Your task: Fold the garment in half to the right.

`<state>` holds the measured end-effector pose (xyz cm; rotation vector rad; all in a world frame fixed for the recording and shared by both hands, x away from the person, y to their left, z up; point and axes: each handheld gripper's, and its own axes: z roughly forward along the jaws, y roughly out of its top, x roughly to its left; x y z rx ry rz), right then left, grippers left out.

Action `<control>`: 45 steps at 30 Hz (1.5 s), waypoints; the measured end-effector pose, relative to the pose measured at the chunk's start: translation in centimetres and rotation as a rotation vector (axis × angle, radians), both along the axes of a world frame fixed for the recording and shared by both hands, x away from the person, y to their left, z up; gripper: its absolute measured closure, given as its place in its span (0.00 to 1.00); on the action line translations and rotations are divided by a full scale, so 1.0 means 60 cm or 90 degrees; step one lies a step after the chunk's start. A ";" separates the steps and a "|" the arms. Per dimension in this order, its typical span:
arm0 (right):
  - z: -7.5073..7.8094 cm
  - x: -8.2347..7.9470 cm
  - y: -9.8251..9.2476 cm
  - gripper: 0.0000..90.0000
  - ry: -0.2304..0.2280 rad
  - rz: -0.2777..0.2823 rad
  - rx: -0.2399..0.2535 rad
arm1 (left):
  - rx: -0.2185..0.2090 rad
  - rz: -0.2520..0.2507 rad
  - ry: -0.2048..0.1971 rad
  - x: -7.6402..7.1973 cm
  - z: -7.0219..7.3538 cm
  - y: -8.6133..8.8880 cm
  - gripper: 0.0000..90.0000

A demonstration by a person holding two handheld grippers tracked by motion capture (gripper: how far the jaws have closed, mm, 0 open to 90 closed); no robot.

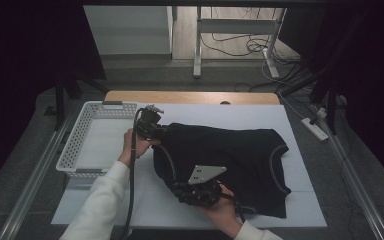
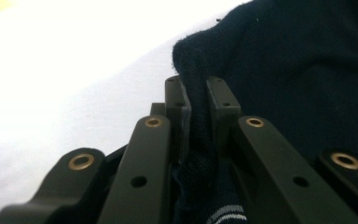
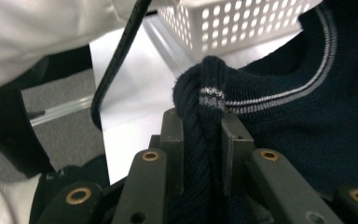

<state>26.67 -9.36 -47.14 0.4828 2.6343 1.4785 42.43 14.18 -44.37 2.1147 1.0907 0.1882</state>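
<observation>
- The right gripper (image 1: 182,189), nearest the person, is clamped on a striped ribbed edge of the dark sweater (image 1: 230,160); in its own view a fold of knit bunches up between the jaws.
- The left gripper (image 1: 156,131), further up the table, is likewise pinched shut on the sweater's far-left corner, with the cloth pressed thin between its pads (image 2: 182,100).
- The sweater lies spread over the middle of the white mat (image 1: 280,117), its left side gathered up off the mat by the two grips, I'd say, though the dark cloth makes that hard to read from above.
- To do this well, I'd lift both hands evenly and keep the edge taut between them, so the body hangs free and doesn't drag.
- Grips should stay firm; a thick ribbed hem can slip.
- The white basket (image 1: 80,135) stands beyond, just left of the sweater.
</observation>
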 end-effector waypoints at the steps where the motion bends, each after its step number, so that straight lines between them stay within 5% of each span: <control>1: 0.004 -0.001 -0.001 0.83 -0.001 0.000 0.007 | -0.004 0.000 -0.003 -0.002 0.005 0.004 0.89; 8: 0.038 -0.002 0.014 0.83 -0.013 -0.002 0.050 | -0.019 0.014 -0.028 -0.013 0.036 0.038 0.89; 16: 0.027 -0.004 0.028 0.83 -0.006 0.005 0.041 | -0.028 0.018 -0.028 -0.021 0.040 0.060 0.89; 23: 0.042 -0.013 0.040 0.83 -0.014 0.020 0.054 | -0.038 0.018 -0.034 -0.030 0.048 0.074 0.89; 37: 0.028 -0.007 0.043 0.83 -0.005 0.022 0.048 | -0.038 0.019 -0.026 -0.031 0.041 0.078 0.89; 45: 0.043 -0.011 0.069 0.83 -0.021 0.048 0.060 | -0.032 0.028 -0.033 -0.037 0.065 0.100 0.89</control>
